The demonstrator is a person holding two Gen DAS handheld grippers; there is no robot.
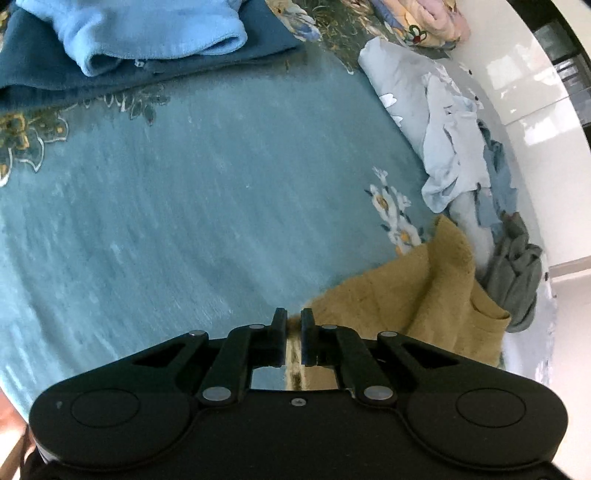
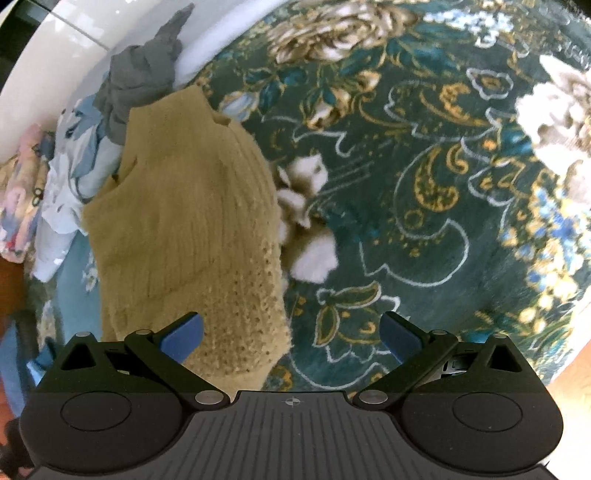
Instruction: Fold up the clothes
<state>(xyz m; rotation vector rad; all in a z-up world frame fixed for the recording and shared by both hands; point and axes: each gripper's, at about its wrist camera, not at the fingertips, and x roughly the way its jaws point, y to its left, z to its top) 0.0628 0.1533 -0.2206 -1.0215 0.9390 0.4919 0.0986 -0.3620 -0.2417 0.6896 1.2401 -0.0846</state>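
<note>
Mustard knit sweater (image 2: 184,221) lies rumpled on the floral teal bedspread (image 1: 184,221), beside a heap of pale blue (image 1: 443,122) and grey garments (image 1: 517,273) near the bed's edge. Both grippers point steeply downward. The left gripper (image 1: 293,321) has its fingers pinched together on an edge of the sweater. The right gripper (image 2: 291,332) hangs over the sweater's near end, blue pads (image 2: 184,336) spread wide, holding nothing. A light blue fleece (image 1: 147,33) sits folded on a dark blue garment (image 1: 48,74).

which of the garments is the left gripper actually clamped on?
The mustard knit sweater: the left gripper is shut on its edge. The grey garment and pale blue floral one lie untouched beyond it; the folded blue stack sits far off.
</note>
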